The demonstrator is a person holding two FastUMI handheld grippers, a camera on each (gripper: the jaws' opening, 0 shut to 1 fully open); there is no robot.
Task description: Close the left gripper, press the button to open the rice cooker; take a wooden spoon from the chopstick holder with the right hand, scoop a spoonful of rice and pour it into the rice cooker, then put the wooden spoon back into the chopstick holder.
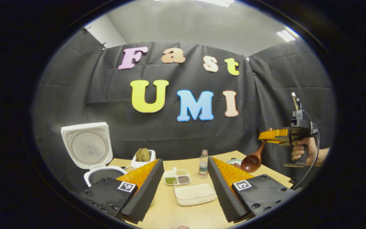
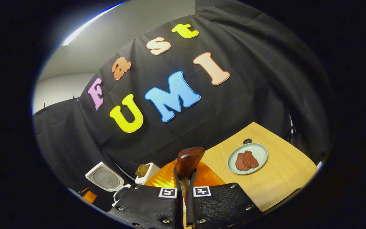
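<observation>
Over on the left, the white rice cooker (image 1: 89,152) stands with its round lid flipped up, so by my reckoning the button press is done. Just beside it sits the small white chopstick holder (image 1: 143,158) with a few wooden utensils poking out. The left gripper (image 1: 185,183) hangs low over the pale wooden table (image 1: 170,216), its fingers spread well apart with nothing between them. Straight ahead of it lies the clear shallow tray of white rice (image 1: 195,194), and just behind that a little divided dish of grains (image 1: 177,176) and a small clear bottle (image 1: 203,163).

Now to the right: the right gripper (image 1: 270,135), held up high in a hand (image 1: 302,151), is clamped on the handle of the dark reddish wooden spoon (image 1: 251,162), bowl hanging down over the table's far side. In the right gripper view the fingers are pressed together on that handle, with a pale green plate of brown food (image 2: 248,158) off to one side.

So the spoon looks fetched, and the scoop comes next, I'd say: carry it left, down into the rice tray, bowl level.
</observation>
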